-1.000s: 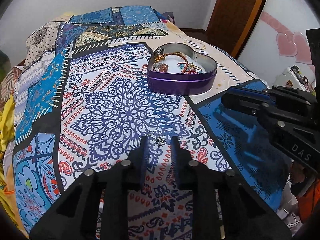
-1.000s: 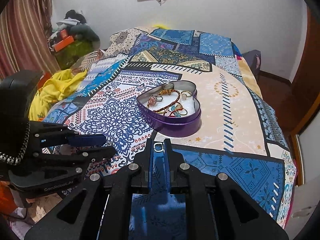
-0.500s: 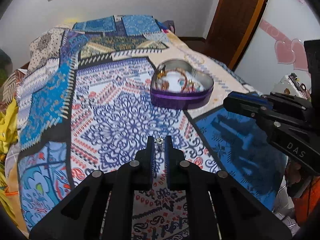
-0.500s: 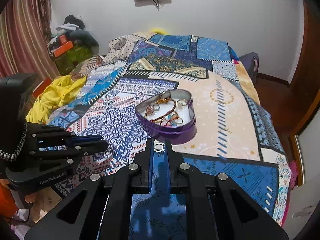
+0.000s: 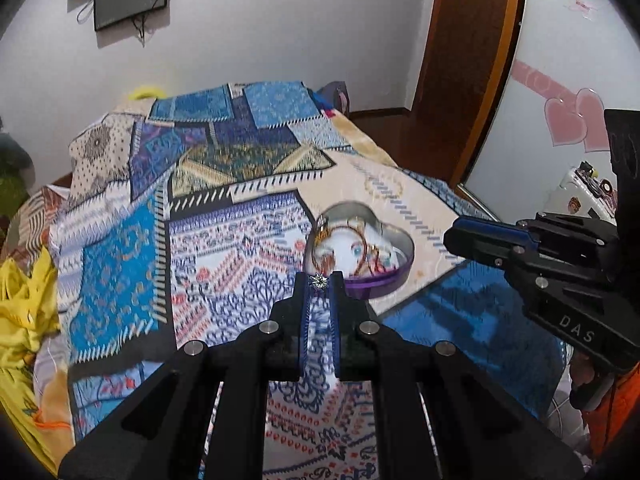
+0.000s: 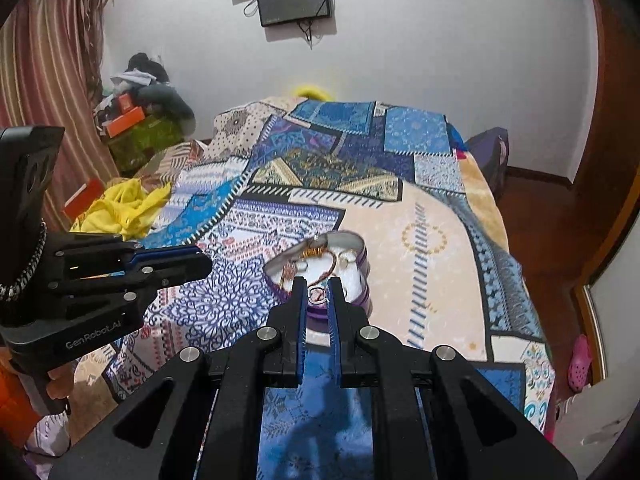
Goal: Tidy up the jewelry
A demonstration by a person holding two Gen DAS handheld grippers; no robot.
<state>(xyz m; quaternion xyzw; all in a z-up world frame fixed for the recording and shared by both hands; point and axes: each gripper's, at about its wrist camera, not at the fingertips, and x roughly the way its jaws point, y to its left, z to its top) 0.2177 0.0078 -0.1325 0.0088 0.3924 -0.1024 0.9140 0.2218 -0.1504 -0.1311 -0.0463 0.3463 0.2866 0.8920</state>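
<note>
Both grippers loaded, closing on the tin.

Your left gripper [image 5: 319,280], spread a second ago, now pinches the star-shaped stud [image 5: 319,280] clear of the bedspread [image 5: 224,240]; your right gripper [image 6: 317,292] still pinches a ring [image 6: 317,293]. Heart-shaped tin [image 6: 362,256] lies just ahead: drop-off looks next.

Even, soft indoor light; bedspread [image 5: 224,240] motion-blurred, fisheye edges dark, perhaps vignetted.
</note>
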